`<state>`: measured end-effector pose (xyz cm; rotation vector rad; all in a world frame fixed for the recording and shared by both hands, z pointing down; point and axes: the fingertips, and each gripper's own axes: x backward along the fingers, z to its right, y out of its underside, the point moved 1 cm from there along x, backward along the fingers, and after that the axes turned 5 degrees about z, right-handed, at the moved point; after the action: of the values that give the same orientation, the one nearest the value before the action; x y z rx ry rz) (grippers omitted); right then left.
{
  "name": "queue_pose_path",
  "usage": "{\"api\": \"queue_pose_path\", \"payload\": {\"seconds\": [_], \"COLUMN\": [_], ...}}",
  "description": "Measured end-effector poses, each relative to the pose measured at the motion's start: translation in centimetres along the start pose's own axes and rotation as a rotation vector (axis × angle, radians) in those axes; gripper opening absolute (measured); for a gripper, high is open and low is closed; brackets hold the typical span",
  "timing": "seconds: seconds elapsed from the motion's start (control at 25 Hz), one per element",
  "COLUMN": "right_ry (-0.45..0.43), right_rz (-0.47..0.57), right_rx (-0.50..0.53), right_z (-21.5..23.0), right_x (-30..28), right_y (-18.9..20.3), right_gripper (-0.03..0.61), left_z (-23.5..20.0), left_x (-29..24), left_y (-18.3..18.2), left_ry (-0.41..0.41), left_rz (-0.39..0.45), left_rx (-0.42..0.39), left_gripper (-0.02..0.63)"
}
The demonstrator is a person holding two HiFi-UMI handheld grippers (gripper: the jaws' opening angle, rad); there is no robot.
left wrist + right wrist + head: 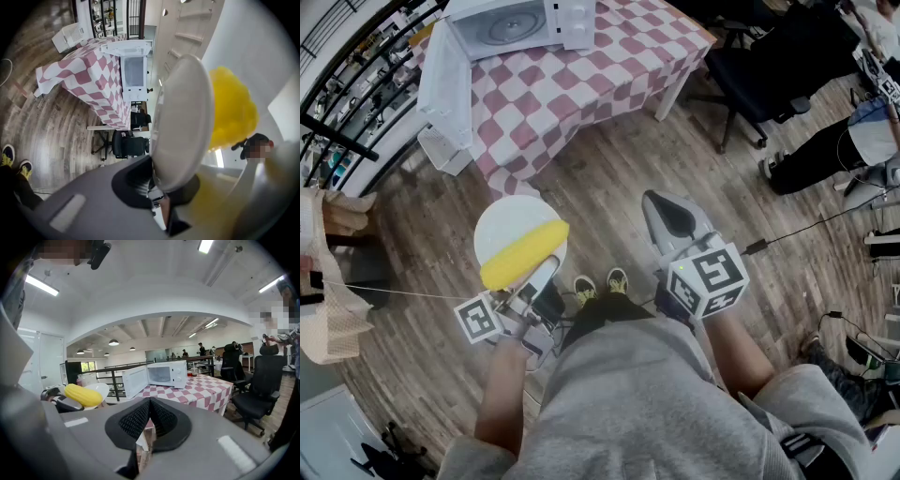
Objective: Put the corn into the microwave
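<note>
A yellow corn cob [525, 255] lies on a round white plate [511, 220], and my left gripper [546, 272] is shut on the plate's near rim, holding it above the wooden floor. In the left gripper view the plate [183, 117] stands edge-on between the pads of the left gripper [157, 185], with the corn [232, 108] behind it. The white microwave [520, 23] sits on a checkered table [581, 80] ahead, its door [445, 75] swung open. My right gripper [661, 208] hangs beside the plate, shut with nothing in it. The right gripper view shows the right gripper [149, 420], the microwave [166, 373] and the corn [83, 394].
A black office chair [769, 66] stands right of the table, and a seated person's legs [816, 155] stretch out at the far right. A white basket [441, 150] leans by the table's left corner. A railing [347, 84] runs along the left. Cables lie on the floor.
</note>
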<state>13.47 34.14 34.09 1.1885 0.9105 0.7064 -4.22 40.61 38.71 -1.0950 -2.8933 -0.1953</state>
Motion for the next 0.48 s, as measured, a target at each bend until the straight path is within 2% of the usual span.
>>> {"api": "queue_pose_path", "payload": {"seconds": [0.48], "right_ry": [-0.007], "right_rz": [0.03], "right_rx": [-0.016], "right_z": [-2.0], "right_x": [-0.9], "right_y": [-0.9], "right_gripper": [-0.006], "left_z": [0.3], "left_x": [0.8], "left_y": [-1.2], "left_ry": [0.027], "left_rz": [-0.011], "left_rx": [0.005], "left_gripper": [0.021]}}
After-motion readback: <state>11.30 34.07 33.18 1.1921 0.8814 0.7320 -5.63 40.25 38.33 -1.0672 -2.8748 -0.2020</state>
